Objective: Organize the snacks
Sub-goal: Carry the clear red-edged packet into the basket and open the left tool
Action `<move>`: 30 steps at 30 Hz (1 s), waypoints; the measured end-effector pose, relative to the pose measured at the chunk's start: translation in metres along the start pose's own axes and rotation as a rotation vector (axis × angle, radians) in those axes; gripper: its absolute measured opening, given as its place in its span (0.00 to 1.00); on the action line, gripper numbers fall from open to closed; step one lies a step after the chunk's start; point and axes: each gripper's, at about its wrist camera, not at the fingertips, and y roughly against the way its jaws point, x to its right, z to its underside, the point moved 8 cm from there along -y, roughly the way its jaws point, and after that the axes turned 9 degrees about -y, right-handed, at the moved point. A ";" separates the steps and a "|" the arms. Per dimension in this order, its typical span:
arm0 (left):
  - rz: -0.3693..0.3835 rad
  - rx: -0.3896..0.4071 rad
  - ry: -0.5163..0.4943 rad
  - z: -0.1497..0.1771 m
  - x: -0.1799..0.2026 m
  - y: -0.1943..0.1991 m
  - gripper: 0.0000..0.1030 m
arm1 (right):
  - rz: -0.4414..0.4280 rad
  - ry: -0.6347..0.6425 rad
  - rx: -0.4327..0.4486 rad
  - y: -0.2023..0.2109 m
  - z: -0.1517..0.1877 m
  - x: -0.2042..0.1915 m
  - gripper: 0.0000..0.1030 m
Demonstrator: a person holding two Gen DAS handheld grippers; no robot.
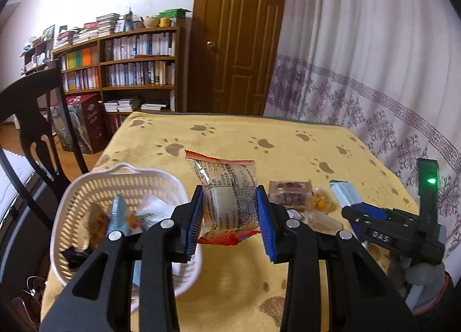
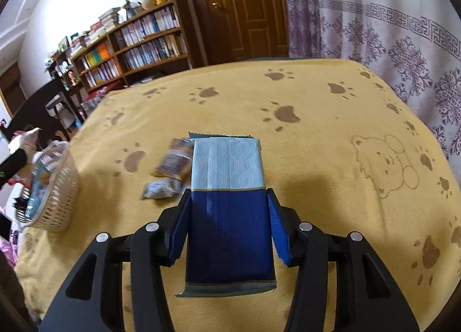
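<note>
A yellow paw-print cloth covers the worktop (image 2: 331,118), which stands in a room with a bookshelf (image 1: 135,64), a brown door (image 1: 245,35) and a patterned curtain (image 1: 360,72) behind it. Nearest in the left wrist view, the left tongs (image 1: 229,216) are closed on a clear snack packet (image 1: 226,196) with red ends; it seems lifted off the cloth, its long axis running away from the camera and its far red edge pointing toward the door. Just left of it sits a white basket (image 1: 86,185) already holding several wrappers, so part of the sorting looks done. To the right, a dark snack (image 1: 291,192) and a small orange sweet (image 1: 322,198) lie on the cloth, still to be gathered. Nearest in the right wrist view, the right tongs (image 2: 227,225) pinch a blue packet (image 2: 227,205) by its dark half; its long axis also runs away from the camera, with the pale patterned end pointing toward the far edge of the worktop. Whether it rests on the cloth or hangs just above it, I cannot tell. Beside its pale end lie a brown wrapper (image 2: 175,159) and a small grey wrapper (image 2: 160,189). By my judgement the task is about midway: two packets in hand, a few loose pieces left.
</note>
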 end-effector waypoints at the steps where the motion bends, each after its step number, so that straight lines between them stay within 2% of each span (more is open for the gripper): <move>1: -0.011 0.002 0.002 0.000 -0.005 0.003 0.35 | -0.010 0.002 0.006 0.003 -0.001 -0.004 0.49; 13: -0.123 -0.003 0.039 0.017 -0.075 0.022 0.35 | -0.114 0.058 0.021 0.022 0.004 -0.067 0.49; 22: -0.131 -0.007 0.099 0.024 -0.104 0.025 0.36 | -0.176 0.113 0.025 0.030 0.007 -0.114 0.49; 23: -0.135 -0.008 0.108 0.024 -0.107 0.024 0.37 | -0.183 0.117 0.024 0.030 0.007 -0.118 0.49; 24: -0.136 -0.010 0.119 0.024 -0.110 0.024 0.46 | -0.189 0.120 0.024 0.031 0.007 -0.122 0.49; 25: -0.140 -0.007 0.133 0.023 -0.114 0.026 0.60 | -0.196 0.123 0.023 0.031 0.007 -0.126 0.49; 30: -0.165 0.035 0.174 0.018 -0.129 0.039 0.74 | -0.229 0.141 0.019 0.033 0.009 -0.145 0.49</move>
